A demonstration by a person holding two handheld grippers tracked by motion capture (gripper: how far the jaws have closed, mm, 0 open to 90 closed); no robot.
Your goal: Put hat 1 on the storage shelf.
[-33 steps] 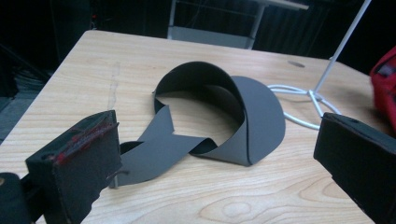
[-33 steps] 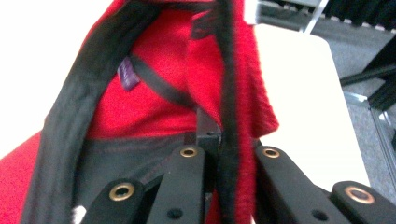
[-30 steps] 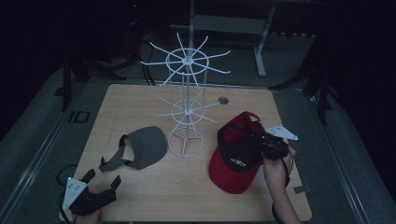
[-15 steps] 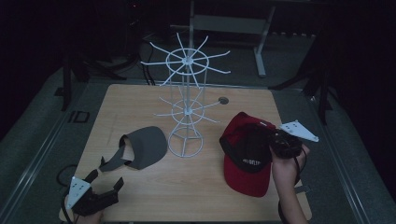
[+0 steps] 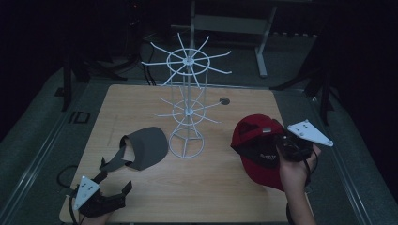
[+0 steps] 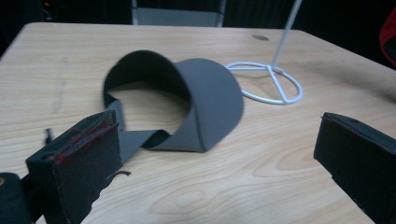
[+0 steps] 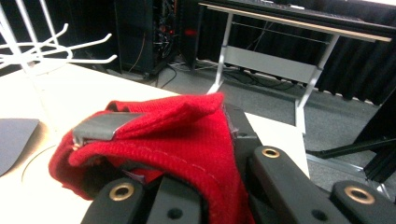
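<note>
Red cap (image 5: 257, 149), its dark lettering illegible

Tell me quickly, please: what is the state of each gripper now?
Left gripper: open, holding nothing, near the grey visor.
Right gripper: closed on the red cap, lifted off the table.

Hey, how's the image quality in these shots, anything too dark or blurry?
High view: dim overall, background nearly black, though the white rack stands out. Left gripper view: well lit, grey visor slightly soft, near jaws blurred. Right gripper view: red cap sharp enough to show its weave, table at left washed out pale.
</note>
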